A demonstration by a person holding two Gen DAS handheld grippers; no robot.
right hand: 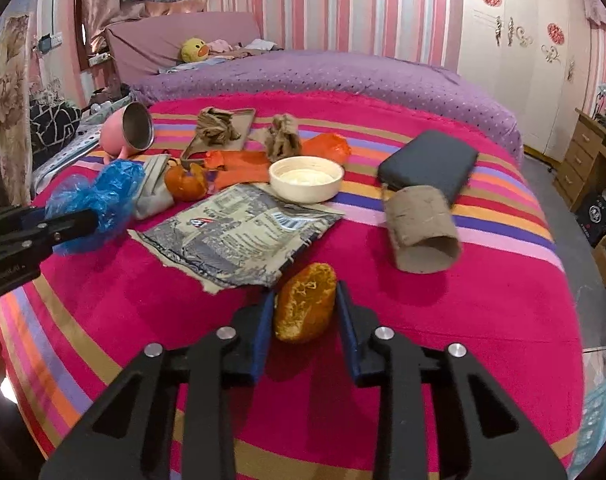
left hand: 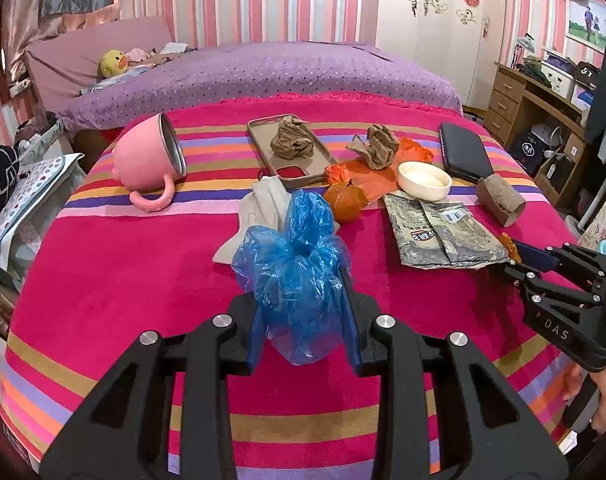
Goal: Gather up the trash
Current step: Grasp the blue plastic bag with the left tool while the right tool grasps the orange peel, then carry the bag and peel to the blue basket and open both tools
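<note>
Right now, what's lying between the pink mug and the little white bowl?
In the left wrist view, between the pink mug and white bowl lie a phone case holding crumpled brown paper, and an orange plastic bag.

Each handheld tool is a matte black plastic two-finger gripper. The left gripper (left hand: 305,320) has angular linkage arms with triangular cut-outs, four round silver screw heads across its knuckles, and flat blue pads (left hand: 354,322) lining the inner faces of its fingers. The right gripper (right hand: 303,316) is built the same, with the same silver screws and blue pads (right hand: 347,320). Seen from the left wrist, its black body bears pale letters reading DAS beside small silver rivets.
</note>
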